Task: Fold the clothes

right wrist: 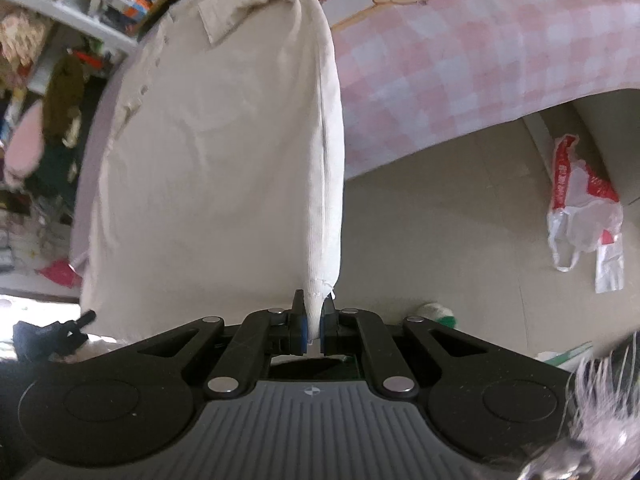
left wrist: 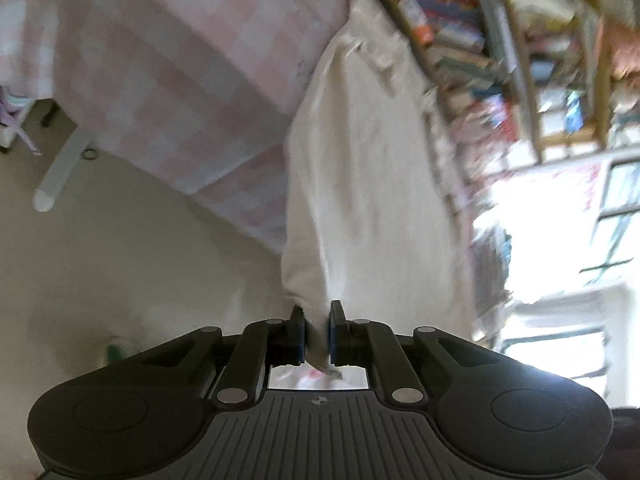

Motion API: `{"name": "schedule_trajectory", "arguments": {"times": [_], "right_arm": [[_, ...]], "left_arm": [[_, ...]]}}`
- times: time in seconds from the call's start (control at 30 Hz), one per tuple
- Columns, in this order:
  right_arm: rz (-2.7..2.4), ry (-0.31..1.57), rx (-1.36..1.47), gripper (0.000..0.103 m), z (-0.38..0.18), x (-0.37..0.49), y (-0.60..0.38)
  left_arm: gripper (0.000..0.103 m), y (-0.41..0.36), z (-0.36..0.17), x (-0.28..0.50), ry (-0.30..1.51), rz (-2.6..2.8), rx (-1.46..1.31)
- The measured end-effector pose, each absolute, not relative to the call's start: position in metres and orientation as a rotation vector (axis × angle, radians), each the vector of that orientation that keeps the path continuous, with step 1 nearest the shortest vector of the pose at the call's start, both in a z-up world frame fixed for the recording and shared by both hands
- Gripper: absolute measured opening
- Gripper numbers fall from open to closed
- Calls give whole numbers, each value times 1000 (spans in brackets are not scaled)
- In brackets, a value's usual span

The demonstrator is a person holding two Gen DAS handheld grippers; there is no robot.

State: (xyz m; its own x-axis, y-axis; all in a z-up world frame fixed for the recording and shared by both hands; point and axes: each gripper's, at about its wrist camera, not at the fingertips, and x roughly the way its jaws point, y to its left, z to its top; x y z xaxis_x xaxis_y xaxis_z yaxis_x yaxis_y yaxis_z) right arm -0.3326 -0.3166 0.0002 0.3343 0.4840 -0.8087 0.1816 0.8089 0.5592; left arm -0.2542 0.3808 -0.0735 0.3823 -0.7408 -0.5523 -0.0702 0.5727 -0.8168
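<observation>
A cream collared shirt (right wrist: 216,152) with a button placket hangs stretched from the table's edge towards me. My right gripper (right wrist: 314,314) is shut on one bottom corner of the shirt. In the left wrist view the same cream shirt (left wrist: 368,184) runs up from my left gripper (left wrist: 317,318), which is shut on the other bottom corner. The collar end lies on the pink checked tablecloth (right wrist: 460,64). The left gripper (right wrist: 72,332) also shows as a dark shape at the far left of the right wrist view.
The pink checked cloth (left wrist: 160,60) hangs over the table's side above a beige tiled floor (right wrist: 460,240). A red and white plastic bag (right wrist: 580,208) lies on the floor. Crowded bookshelves (left wrist: 500,40) and a bright window (left wrist: 560,248) stand behind the table.
</observation>
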Motion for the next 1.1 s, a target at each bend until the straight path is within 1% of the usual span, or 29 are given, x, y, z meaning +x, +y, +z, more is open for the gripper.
{"name": "schedule_trajectory", "arguments": {"times": [0.1,0.27,0.37,0.57,0.77,1.1], "right_arm": [[233,1140,742,5,14,-326,-324],[280,872,875,5,49,-289,-337],[290,723,964,5,60,-252,-343],[363,577,990,5,87,-164,-345],[415,599,951,5,95,-85,-348],[436,660,998,5,62,-8,-353]], "left_arm": [[9,384,-57,-242,1000,-521,-986],[9,384,-30,-210,762,-494,-1141],[8,371,-9,-180,656,-489,-1168],[8,347,28,-119,504,-482,-1230],[8,328,39,-78,459,-372,-1239],[8,311,34,-30,462,-224,-1251]]}}
